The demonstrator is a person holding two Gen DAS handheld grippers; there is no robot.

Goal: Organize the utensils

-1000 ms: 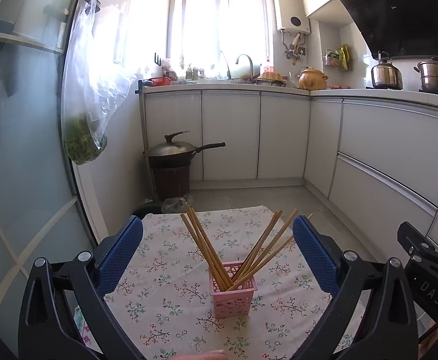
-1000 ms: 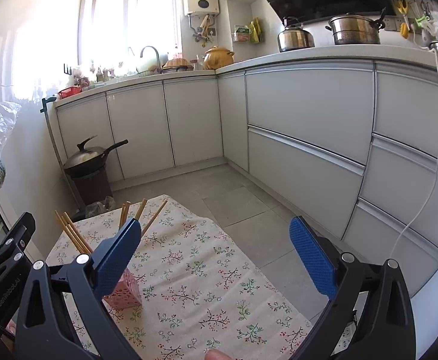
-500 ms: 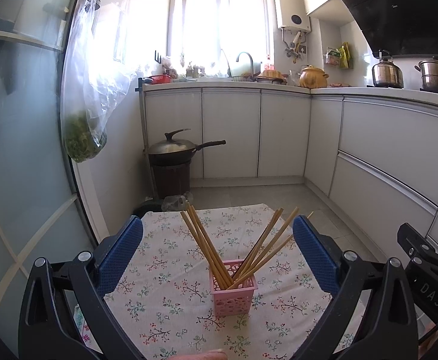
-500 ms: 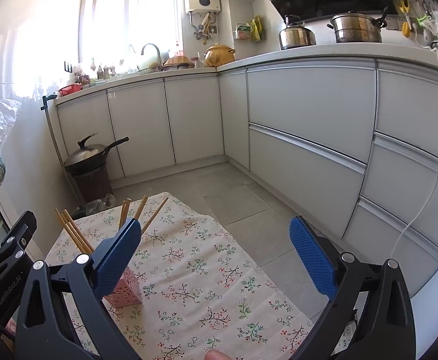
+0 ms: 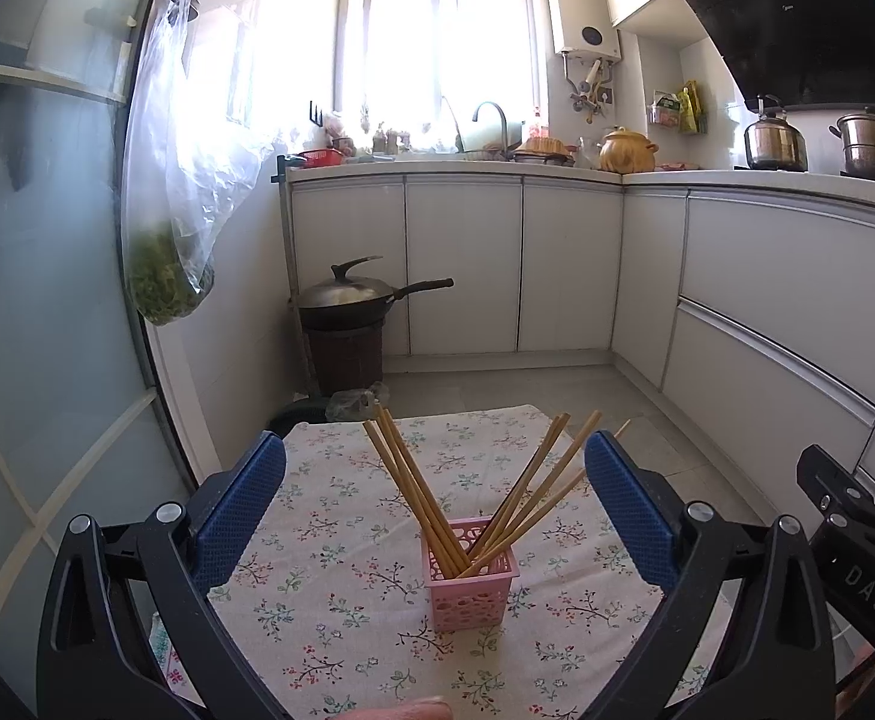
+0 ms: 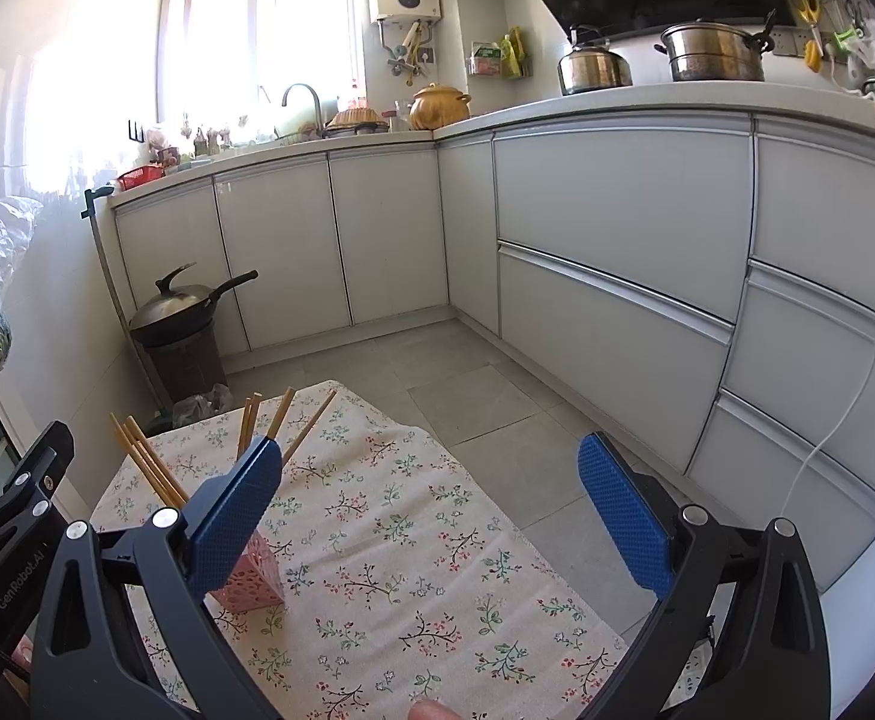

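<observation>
A: Two tongs in frame, both spread wide, nothing between the blue pads. Left tongs (image 5: 435, 495) sat behind the pink basket (image 5: 470, 576), which showed low in the gap between the fingers, apart from both pads.

B: And the right tongs (image 6: 431, 501)?

A: Off to the basket's right. From that camera the basket (image 6: 254, 579) was partly hidden behind the left-side finger (image 6: 233, 516); whether they touched, couldn't tell.

B: Basket look?

A: Small, square, perforated pink plastic, upright on the surface (image 5: 341, 540) under a white floral cloth. Chopsticks (image 5: 413, 495) stood in it, wooden, tan, fanned in two bunches: one leaning left, one leaning right (image 5: 536, 486). Tips above the rim, lower ends inside.

B: Count?

A: Several per bunch, exact number unclear. A fingertip (image 5: 404, 709) poked in at the bottom edge of the left view.
</observation>
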